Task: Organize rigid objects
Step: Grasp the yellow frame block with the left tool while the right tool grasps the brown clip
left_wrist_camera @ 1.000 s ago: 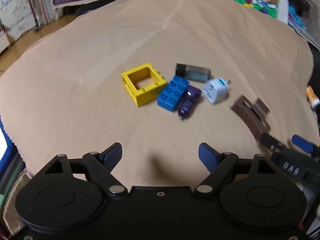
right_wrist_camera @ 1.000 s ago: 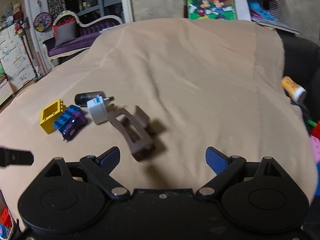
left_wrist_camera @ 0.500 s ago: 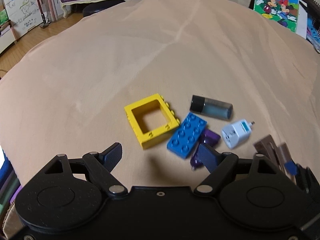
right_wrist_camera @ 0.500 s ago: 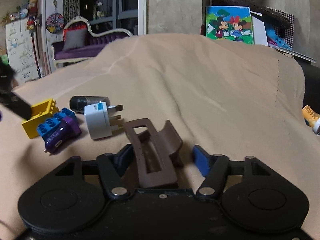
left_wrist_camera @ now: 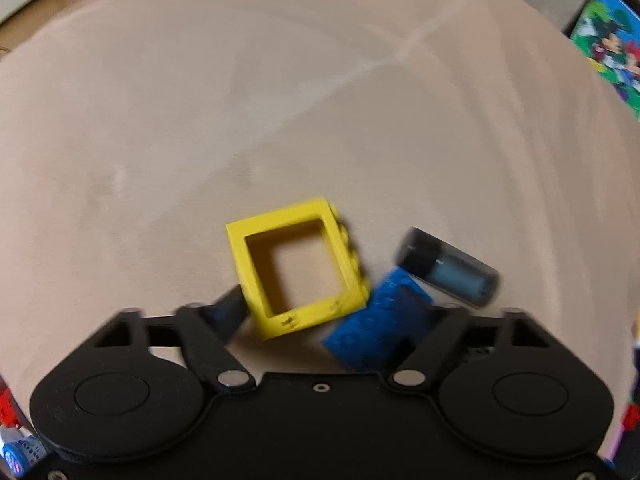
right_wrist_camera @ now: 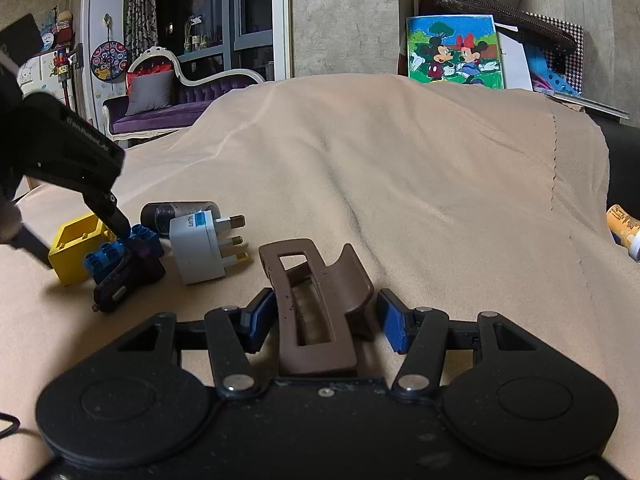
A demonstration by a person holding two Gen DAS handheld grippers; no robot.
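Note:
A yellow hollow square brick lies on the beige cloth with a blue studded brick touching its right side. My left gripper is open and straddles both; its left finger touches the yellow brick. A dark cylinder lies just beyond. In the right wrist view a brown hair claw clip lies between the open fingers of my right gripper; gaps show on both sides. There the yellow brick, blue brick, a purple car charger, white plug adapter and the left gripper sit at left.
The beige cloth covers the whole surface. A Mickey Mouse picture book leans at the far edge. An orange-and-white tube lies past the right edge. A purple sofa stands beyond at left.
My left gripper has dropped down and forward over the yellow and blue bricks. My right gripper has moved in low around the brown clip and its fingers have narrowed.

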